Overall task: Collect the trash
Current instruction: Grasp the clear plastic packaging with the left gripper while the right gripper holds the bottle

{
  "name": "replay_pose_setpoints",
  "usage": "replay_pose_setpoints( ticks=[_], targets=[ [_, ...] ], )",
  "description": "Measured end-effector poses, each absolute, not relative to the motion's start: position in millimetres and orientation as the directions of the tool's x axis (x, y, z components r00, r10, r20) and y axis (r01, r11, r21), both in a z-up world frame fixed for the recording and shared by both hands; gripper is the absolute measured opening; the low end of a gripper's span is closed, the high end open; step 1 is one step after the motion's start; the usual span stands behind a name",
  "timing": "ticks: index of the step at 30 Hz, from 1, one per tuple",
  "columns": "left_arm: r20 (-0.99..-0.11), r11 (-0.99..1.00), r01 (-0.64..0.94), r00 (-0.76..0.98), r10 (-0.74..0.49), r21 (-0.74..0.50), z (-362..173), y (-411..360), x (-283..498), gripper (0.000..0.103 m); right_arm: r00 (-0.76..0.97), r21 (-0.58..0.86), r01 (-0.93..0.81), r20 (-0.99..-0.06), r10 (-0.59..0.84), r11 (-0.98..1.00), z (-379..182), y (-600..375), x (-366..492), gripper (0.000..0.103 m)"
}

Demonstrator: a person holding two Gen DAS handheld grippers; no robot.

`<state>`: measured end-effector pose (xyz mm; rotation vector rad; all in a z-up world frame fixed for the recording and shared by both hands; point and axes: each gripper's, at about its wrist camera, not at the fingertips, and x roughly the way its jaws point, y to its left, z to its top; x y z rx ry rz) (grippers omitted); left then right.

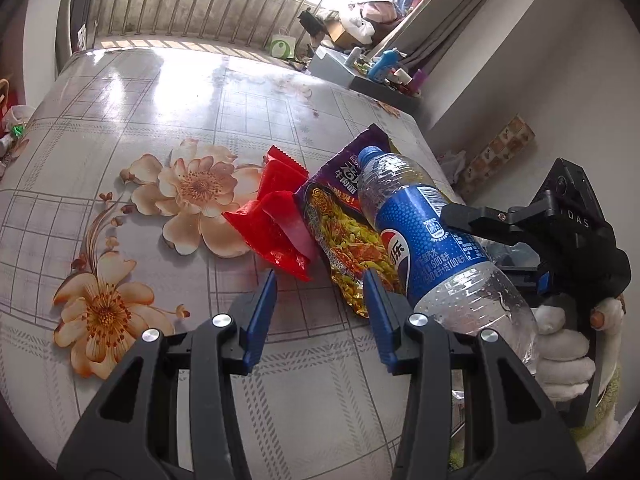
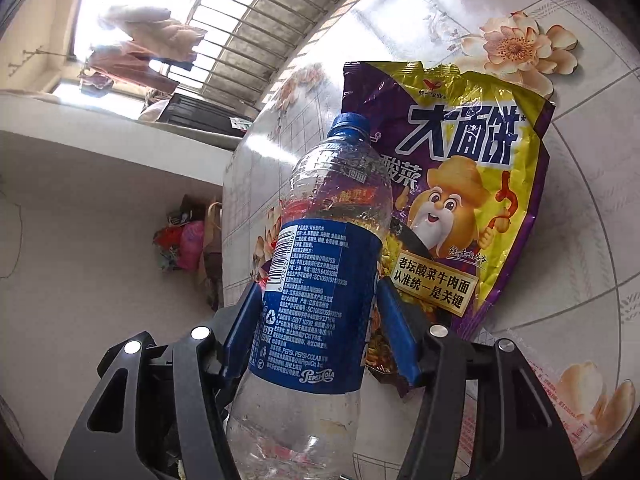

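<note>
Your right gripper (image 2: 316, 328) clamps the clear ribbed Pepsi bottle (image 2: 320, 280); your left gripper (image 1: 320, 312) gapes empty near the crinkly red wrapper (image 1: 276, 216) and glossy noodle bag (image 2: 472, 184).

Floral tablecloth (image 1: 168, 92), window bars (image 1: 192, 4), cluttered shelf (image 1: 384, 76) beyond

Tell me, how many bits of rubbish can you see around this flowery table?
3. A plastic bottle held in the right tool, a purple-yellow noodle bag lying under it, and a red wrapper beside the bag. More may lie out of view.
</note>
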<state>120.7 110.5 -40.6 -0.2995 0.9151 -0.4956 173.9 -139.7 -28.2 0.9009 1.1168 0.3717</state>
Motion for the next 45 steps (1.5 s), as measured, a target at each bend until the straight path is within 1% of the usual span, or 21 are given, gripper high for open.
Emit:
replay_pose_setpoints(
  ticks=[5,11,15,19,22,28,33,37,40,42,45],
  targets=[
    [-0.661,0.804,0.336,0.457,-0.595,-0.491,-33.6,108.9,106.3,0.042,0.497,0.752,0.103,-0.606,0.621,0.651,5.3,-166.9,146.3,0.057],
    [-0.667,0.724,0.408,0.299,-0.682,-0.557,-42.1,98.3,88.8,0.042,0.558,0.606,0.077,-0.684,0.469,0.792,28.5,-200.9,95.0,0.057],
    [-0.688,0.685,0.445,0.188,-0.701,-0.577,-55.6,78.8,77.3,0.042,0.578,0.439,0.089,-0.754,0.313,0.894,25.7,-218.4,58.8,0.057],
    [-0.697,0.652,0.47,0.103,-0.71,-0.595,-67.0,51.0,68.3,0.042,0.541,0.351,0.145,-0.811,0.223,0.925,3.6,-224.1,37.6,0.057],
    [-0.703,0.636,0.476,0.052,-0.71,-0.607,-75.7,32.6,64.5,0.042,0.53,0.351,0.172,-0.821,0.214,0.92,-12.1,-228.8,26.6,0.057],
    [-0.688,0.603,0.494,0.013,-0.726,-0.627,-78.2,4.4,64.6,0.042,0.559,0.346,0.156,-0.803,0.206,0.925,-14.0,-222.3,19.4,0.057],
    [-0.646,0.562,0.497,0.003,-0.763,-0.661,-77.5,-9.9,64.6,0.042,0.565,0.355,0.156,-0.797,0.212,0.922,-12.6,-220.6,17.8,0.057],
    [-0.607,0.516,0.549,0.019,-0.794,-0.658,-64.1,-21.3,66.7,0.042,0.572,0.365,0.155,-0.791,0.218,0.918,-13.3,-223.1,16.0,0.057],
    [-0.614,0.527,0.575,0.053,-0.787,-0.626,-58.0,-30.9,71.3,0.04,0.575,0.373,0.154,-0.787,0.223,0.915,-13.8,-224.6,15.5,0.057],
    [-0.63,0.549,0.573,0.072,-0.773,-0.609,-57.5,-37.3,75.3,0.035,0.579,0.381,0.159,-0.783,0.227,0.911,-14.7,-226.5,14.5,0.057],
    [-0.647,0.563,0.557,0.059,-0.76,-0.611,-59.1,-41.0,76.5,0.035,0.582,0.386,0.169,-0.782,0.224,0.907,-15.0,-227.8,13.1,0.057]
  ],
)
